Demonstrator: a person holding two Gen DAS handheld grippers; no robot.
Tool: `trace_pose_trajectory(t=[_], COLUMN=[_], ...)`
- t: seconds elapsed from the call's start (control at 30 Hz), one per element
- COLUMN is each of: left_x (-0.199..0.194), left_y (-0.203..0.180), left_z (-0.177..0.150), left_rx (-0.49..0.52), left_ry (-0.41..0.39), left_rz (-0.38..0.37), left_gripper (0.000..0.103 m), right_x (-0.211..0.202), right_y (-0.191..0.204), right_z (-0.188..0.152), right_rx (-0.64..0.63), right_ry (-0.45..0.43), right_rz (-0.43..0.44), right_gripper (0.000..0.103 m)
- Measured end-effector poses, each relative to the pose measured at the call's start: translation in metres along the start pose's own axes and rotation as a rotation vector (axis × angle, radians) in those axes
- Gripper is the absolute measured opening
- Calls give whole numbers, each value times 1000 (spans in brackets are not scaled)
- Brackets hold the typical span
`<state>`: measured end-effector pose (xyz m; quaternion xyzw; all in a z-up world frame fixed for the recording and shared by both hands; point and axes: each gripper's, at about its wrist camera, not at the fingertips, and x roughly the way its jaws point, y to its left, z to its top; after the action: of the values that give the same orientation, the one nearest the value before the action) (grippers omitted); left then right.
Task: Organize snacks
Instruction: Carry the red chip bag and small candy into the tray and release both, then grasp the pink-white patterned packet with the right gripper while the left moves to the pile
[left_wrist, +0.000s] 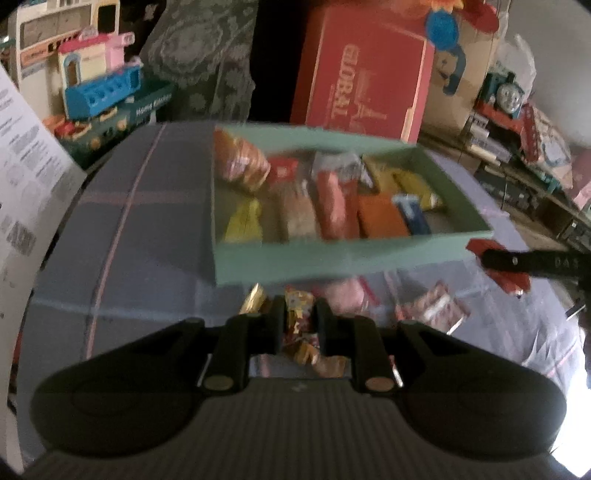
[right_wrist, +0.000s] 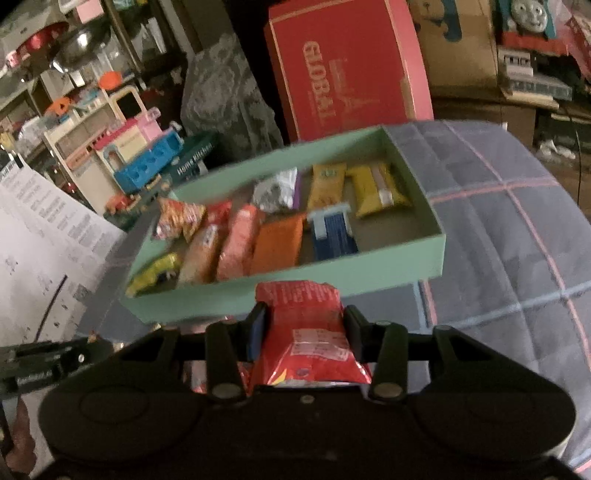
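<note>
A shallow mint-green box (left_wrist: 280, 264) (right_wrist: 424, 266) sits on the grey-blue checked cloth and holds several snack packets in orange, yellow, red and blue. My left gripper (left_wrist: 299, 317) is shut on a small gold and red snack packet (left_wrist: 301, 328), held just before the box's near wall. My right gripper (right_wrist: 303, 323) is shut on a red snack packet (right_wrist: 308, 339), raised in front of the box. In the left wrist view the right gripper (left_wrist: 496, 260) shows at the right edge with the red packet (left_wrist: 509, 282). Loose packets (left_wrist: 432, 308) lie on the cloth near the box.
A red carton marked GLOBAL (left_wrist: 365, 74) (right_wrist: 347, 70) stands behind the box. Toy houses and a blue toy (left_wrist: 99, 88) (right_wrist: 147, 162) crowd the back left. White printed sheets (left_wrist: 26, 177) (right_wrist: 48, 236) lie at the left. A toy train (left_wrist: 508, 94) sits at back right.
</note>
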<state>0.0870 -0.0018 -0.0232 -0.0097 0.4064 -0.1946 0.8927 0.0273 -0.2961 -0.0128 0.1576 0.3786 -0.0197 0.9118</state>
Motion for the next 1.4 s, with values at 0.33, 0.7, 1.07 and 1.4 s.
trace_pose_trajectory(t=[0.33,0.7,1.07,1.4], left_x=[32,103,126,99], left_y=[-25,-53,-50,-41], left_z=[71,101,92,85], left_rx=[26,53,45,15], left_ry=[-51,32,31,34], left_rz=[-46,-65,49,74], left_gripper=[17,16,103,103], right_x=[2,49,65,37], right_y=[-14,-36,-36,-39], right_z=[43,83,81,71], right_rx=[4,-40,-48,18], right_ry=[-61,-59,-119,-133], right_rz=[-42,-151,-172,-170], right_gripper=[44,44,103,103])
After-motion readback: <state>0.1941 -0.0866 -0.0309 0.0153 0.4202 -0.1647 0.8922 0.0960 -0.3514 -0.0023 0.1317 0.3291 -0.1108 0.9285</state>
